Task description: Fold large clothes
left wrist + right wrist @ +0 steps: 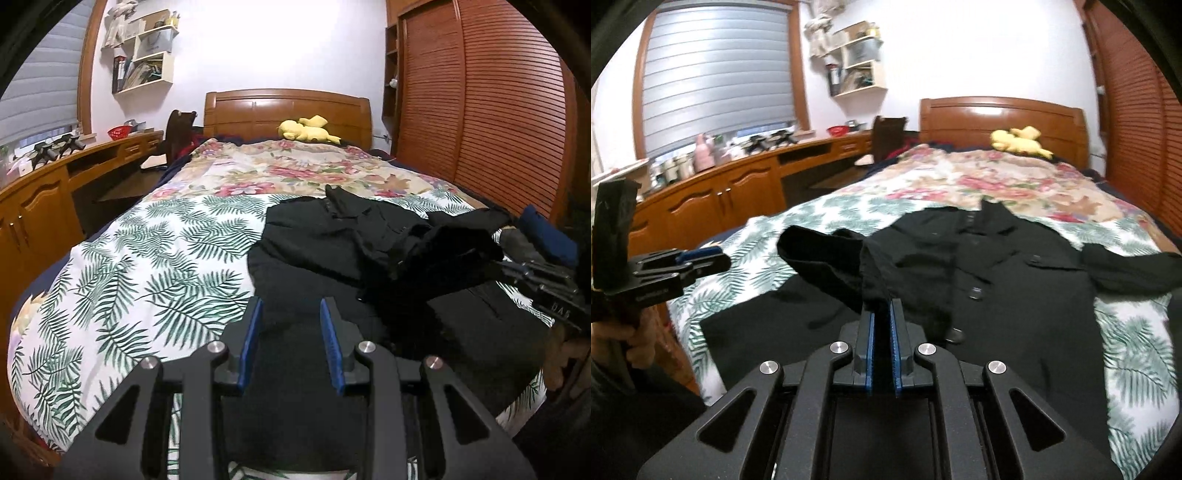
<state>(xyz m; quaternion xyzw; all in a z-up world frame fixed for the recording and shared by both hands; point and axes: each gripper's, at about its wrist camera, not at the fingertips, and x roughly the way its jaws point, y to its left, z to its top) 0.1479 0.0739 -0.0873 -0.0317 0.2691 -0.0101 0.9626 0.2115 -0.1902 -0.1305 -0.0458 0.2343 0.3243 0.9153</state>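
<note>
Fingers on the right gripper (882, 321) are pinched tight on a fold of the black coat's sleeve (827, 258), which is lifted off the bedspread. Left gripper (291, 314) has its fingers partly apart with nothing between them, hovering over the coat's near hem. Black coat (325, 236) lies spread front-up on the leaf-print bedspread (155, 251), buttons showing. Farther back there's a floral blanket (280, 170), then a yellow plush toy (306, 131) by the wooden headboard (258, 110).
</note>
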